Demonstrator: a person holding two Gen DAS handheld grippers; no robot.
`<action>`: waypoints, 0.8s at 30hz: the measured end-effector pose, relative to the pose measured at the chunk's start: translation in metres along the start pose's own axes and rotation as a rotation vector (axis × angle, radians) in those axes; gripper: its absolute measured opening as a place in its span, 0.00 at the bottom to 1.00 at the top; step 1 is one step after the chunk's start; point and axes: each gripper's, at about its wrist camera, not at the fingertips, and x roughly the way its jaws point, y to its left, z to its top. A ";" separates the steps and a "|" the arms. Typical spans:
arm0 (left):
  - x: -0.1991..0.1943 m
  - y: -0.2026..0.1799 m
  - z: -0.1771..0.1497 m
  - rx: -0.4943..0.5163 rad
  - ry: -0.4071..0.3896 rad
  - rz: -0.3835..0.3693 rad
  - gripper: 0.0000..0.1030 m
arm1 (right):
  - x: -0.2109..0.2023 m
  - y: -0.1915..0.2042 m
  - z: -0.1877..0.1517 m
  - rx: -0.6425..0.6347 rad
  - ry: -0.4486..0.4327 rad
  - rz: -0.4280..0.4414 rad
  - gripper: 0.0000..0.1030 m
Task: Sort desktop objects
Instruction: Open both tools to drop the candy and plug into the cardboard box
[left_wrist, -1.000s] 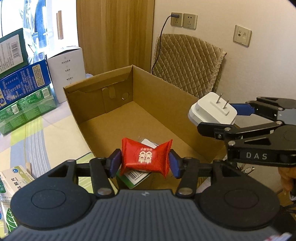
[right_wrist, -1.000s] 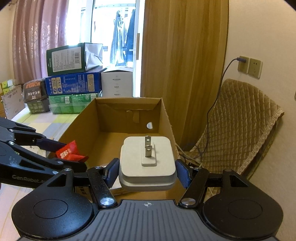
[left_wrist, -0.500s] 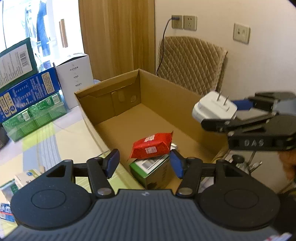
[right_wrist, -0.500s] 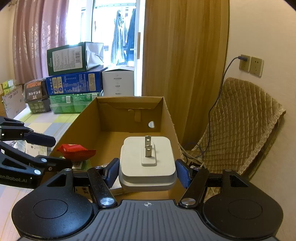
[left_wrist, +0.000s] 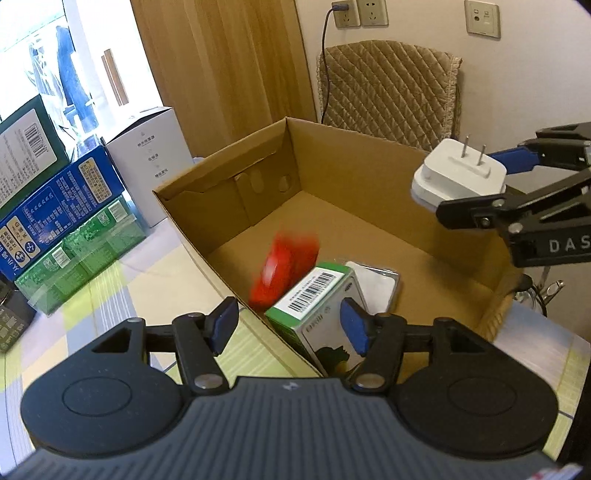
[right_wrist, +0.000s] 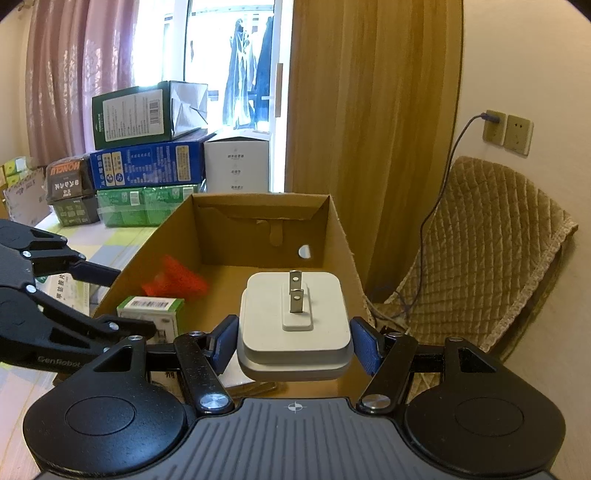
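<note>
An open cardboard box (left_wrist: 369, 184) (right_wrist: 332, 221) holds a green and white carton (left_wrist: 317, 306) (right_wrist: 151, 310) and a flat white packet (left_wrist: 380, 284). A red candy packet (left_wrist: 284, 266) (right_wrist: 177, 280) shows as a motion blur inside the box, beside the carton. My left gripper (left_wrist: 290, 323) (right_wrist: 110, 295) is open with nothing between its fingers, just above the box's near edge. My right gripper (right_wrist: 295, 341) (left_wrist: 491, 184) is shut on a white plug adapter (right_wrist: 295, 325) (left_wrist: 458, 177), prongs up, held over the box's right wall.
Stacked green, blue and dark boxes (left_wrist: 62, 206) (right_wrist: 147, 147) and a white box (left_wrist: 147, 155) stand at the left on a checked tablecloth (left_wrist: 92, 291). A quilted chair (left_wrist: 391, 88) (right_wrist: 480, 258) stands behind the cardboard box, by wall sockets with a cable.
My left gripper opened and let go of the red candy packet, which fell into the box, then drew back. The right gripper kept holding the adapter almost still.
</note>
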 end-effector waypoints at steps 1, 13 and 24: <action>0.001 0.002 0.000 -0.011 -0.002 -0.005 0.55 | 0.001 0.000 0.000 0.000 0.001 0.001 0.60; -0.011 0.013 -0.002 -0.101 -0.040 -0.029 0.55 | 0.014 0.007 0.001 0.002 0.033 0.028 0.60; -0.043 0.022 -0.009 -0.181 -0.084 -0.037 0.55 | 0.004 0.010 -0.001 0.008 0.020 0.036 0.63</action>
